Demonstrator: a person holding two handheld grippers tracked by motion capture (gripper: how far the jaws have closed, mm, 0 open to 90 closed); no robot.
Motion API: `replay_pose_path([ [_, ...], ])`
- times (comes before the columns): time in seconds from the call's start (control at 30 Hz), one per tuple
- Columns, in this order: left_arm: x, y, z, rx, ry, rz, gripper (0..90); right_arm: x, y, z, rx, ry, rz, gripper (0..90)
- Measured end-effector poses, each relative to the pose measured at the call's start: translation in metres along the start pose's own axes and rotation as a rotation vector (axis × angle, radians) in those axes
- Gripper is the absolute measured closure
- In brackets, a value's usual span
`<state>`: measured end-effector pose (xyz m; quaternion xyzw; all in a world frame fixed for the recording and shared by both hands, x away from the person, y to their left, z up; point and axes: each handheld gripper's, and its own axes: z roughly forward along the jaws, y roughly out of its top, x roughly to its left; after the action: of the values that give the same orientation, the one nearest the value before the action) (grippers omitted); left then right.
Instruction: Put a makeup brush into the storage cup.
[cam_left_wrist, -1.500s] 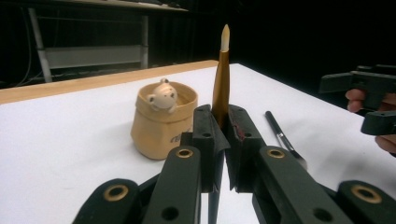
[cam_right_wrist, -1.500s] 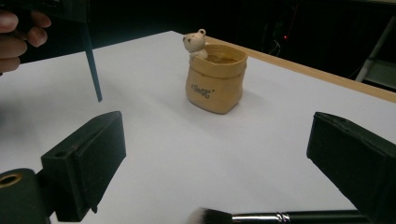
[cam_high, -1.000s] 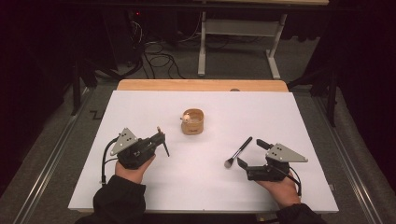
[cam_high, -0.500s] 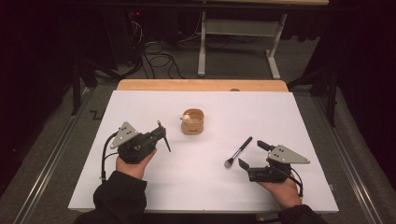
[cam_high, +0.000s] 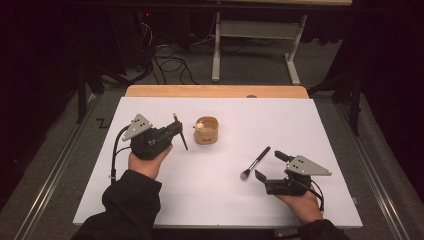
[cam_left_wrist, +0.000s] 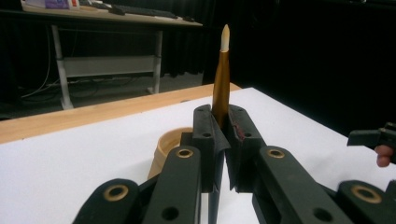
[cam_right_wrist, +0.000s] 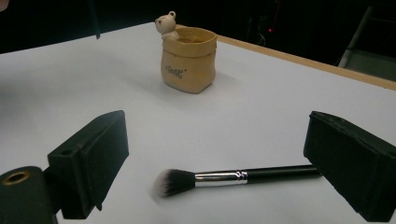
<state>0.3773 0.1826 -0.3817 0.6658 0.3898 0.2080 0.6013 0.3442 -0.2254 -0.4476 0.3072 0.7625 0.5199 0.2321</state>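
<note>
Left gripper (cam_high: 179, 131) risen toward cup (cam_high: 206, 131), clenched on gold-tipped brush (cam_left_wrist: 221, 74), its lower end hidden, right gripper (cam_high: 267, 165) released around fluffy black-handled brush (cam_high: 255, 162)

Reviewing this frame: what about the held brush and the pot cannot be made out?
- Slim gold-handled brush, left gripper view: its lower end is hidden behind the left gripper, whose jaws are shut on it.
- Bear pot, right gripper view: lettering too small to read.
- Bear pot, high view: contents too small to tell.
</note>
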Motion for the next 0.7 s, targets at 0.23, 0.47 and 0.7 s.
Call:
replay_pose_path([
  [0.23, 0.001, 0.017, 0.015, -0.014, 0.002, -0.004, 83.4, 0.0, 0.001, 0.0, -0.002, 0.005, -0.001, 7.4],
  [0.47, 0.002, 0.033, 0.026, -0.022, 0.013, 0.005, 83.4, 0.001, 0.001, 0.0, -0.001, 0.006, -0.002, 7.5],
  [0.7, 0.004, 0.041, 0.037, -0.026, 0.022, -0.002, 83.5, 0.001, 0.001, 0.002, 0.003, 0.009, -0.005, 7.4],
])
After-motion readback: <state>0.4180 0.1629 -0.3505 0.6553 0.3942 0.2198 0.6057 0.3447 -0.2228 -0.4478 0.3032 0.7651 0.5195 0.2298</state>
